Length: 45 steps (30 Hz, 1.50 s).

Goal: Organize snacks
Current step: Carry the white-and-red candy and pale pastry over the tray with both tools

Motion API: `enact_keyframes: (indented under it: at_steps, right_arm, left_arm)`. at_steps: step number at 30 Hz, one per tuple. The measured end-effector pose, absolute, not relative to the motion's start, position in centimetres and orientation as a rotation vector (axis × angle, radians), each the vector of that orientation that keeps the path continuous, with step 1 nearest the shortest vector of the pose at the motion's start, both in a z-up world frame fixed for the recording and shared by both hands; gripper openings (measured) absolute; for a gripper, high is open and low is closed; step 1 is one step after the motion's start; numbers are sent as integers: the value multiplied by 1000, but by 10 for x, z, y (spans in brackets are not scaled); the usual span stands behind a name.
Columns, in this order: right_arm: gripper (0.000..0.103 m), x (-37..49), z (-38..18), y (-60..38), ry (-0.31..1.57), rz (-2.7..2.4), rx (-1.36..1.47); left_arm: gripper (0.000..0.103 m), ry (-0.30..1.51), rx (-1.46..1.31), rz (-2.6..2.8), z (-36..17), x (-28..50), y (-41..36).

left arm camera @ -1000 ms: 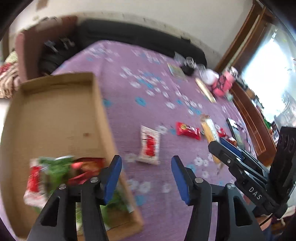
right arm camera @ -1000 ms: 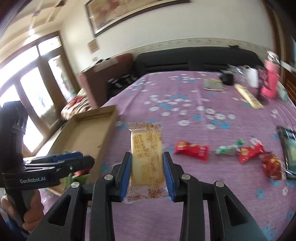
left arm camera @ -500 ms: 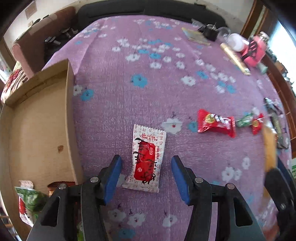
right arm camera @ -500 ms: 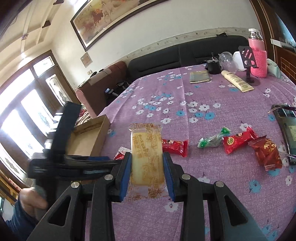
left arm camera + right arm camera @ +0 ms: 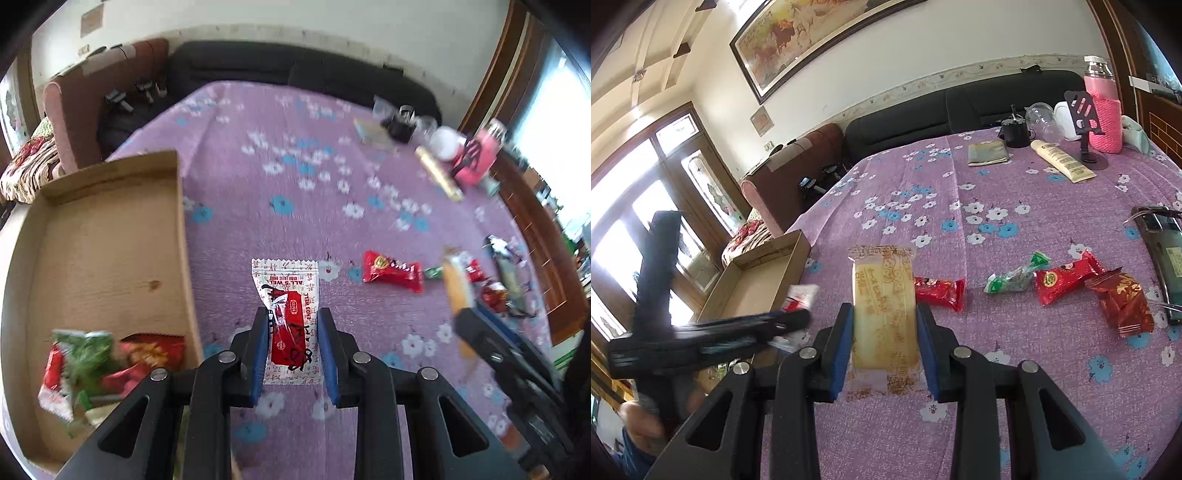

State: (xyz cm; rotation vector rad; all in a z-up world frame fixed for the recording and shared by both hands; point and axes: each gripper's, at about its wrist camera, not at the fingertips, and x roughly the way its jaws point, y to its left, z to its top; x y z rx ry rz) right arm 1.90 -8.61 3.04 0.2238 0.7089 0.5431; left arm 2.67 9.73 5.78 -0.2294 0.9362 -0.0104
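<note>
Snacks lie scattered on a purple flowered cloth (image 5: pixel 997 177) covering what looks like a worktop, and the cardboard box (image 5: pixel 110 258) at its edge serves as the landmark. A white-and-red sachet (image 5: pixel 286 314) lies just beside the box's right wall; the left gripper (image 5: pixel 290 343) has its blue fingers (image 5: pixel 258 343) on either side of it, closing, the pads at the packet's edges. Inside the box, at its near end, sit a green packet (image 5: pixel 86 354) and a red one (image 5: pixel 151 350). The right gripper (image 5: pixel 884 343) is clenched on a yellow wrapped cake (image 5: pixel 882 306), held above the cloth to the right of the box. Farther right of the box lie a red candy packet (image 5: pixel 940 291), a green-ended sweet (image 5: pixel 1015 277), another red wrapper (image 5: pixel 1063 280) and a dark red foil pack (image 5: pixel 1123 299). A cream tube (image 5: pixel 1062 160) and a pink-sleeved bottle (image 5: pixel 1102 110) stand well beyond the box at the far side.
</note>
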Motion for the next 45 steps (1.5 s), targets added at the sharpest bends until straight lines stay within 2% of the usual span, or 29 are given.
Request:
enact_keyframes:
  at_steps: [16,33,45]
  right_arm:
    - [33,-11,30,-36,730,693,84]
    - [33,-43,33,78,817,877,-36]
    - [33,-50,16,121,778,887,-137]
  left_arm:
    - [27,736,-309,158,92,-58,206]
    - [27,783,-328,237,48,-72,244]
    - [30,791,-312,258,29,-72,247]
